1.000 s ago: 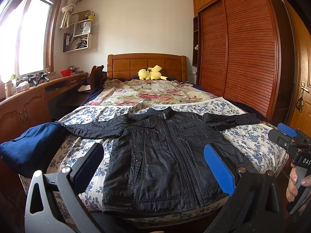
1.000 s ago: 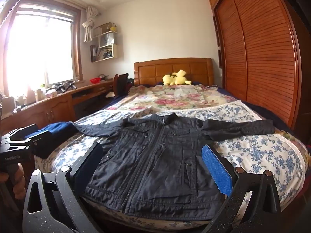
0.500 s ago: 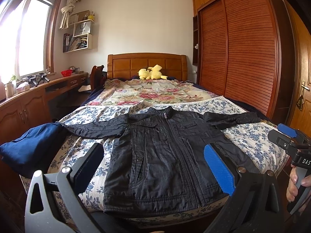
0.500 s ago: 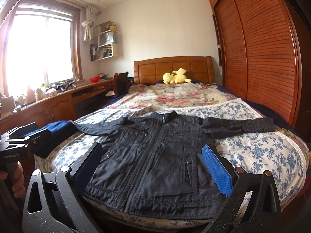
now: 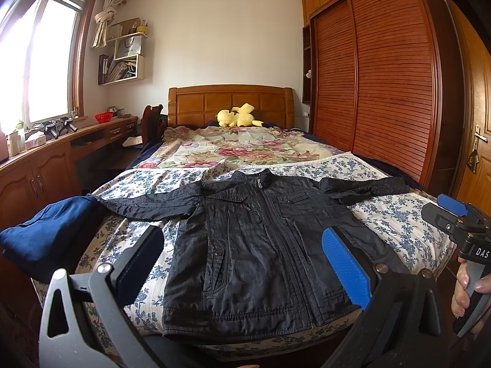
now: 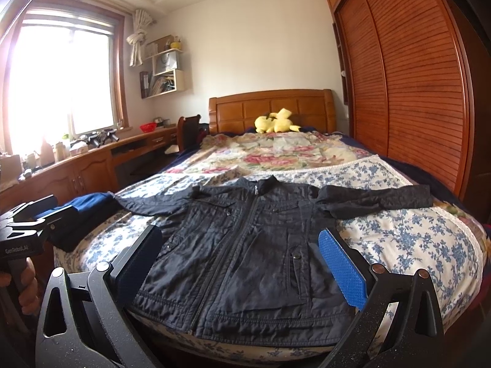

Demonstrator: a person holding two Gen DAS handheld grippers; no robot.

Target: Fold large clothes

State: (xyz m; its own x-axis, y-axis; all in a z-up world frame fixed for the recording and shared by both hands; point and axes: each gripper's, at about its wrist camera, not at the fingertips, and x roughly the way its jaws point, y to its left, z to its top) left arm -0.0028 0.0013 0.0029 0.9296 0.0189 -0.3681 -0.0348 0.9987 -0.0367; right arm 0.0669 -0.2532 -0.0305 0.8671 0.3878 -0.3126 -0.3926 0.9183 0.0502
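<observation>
A black zip-up jacket [image 5: 257, 245] [image 6: 245, 245] lies flat, front up, on the blue-flowered bedspread [image 5: 396, 214] [image 6: 408, 239], hem at the foot edge and both sleeves spread sideways. My left gripper [image 5: 242, 263] hovers open just short of the hem, nothing between its fingers. My right gripper [image 6: 239, 260] is open too, held before the hem and slightly right of the zip. The right tool also shows at the right edge of the left wrist view, held by a hand [image 5: 469, 282].
A folded dark blue garment [image 5: 46, 233] [image 6: 83, 214] lies at the bed's left corner. A yellow plush toy [image 5: 237, 116] sits by the headboard. A wooden desk [image 5: 46, 159] runs along the left wall, louvred wardrobe doors [image 5: 383, 86] along the right.
Both grippers have drifted slightly; the jacket sits a little higher in the right wrist view. The jacket itself has not moved and both grippers stay open.
</observation>
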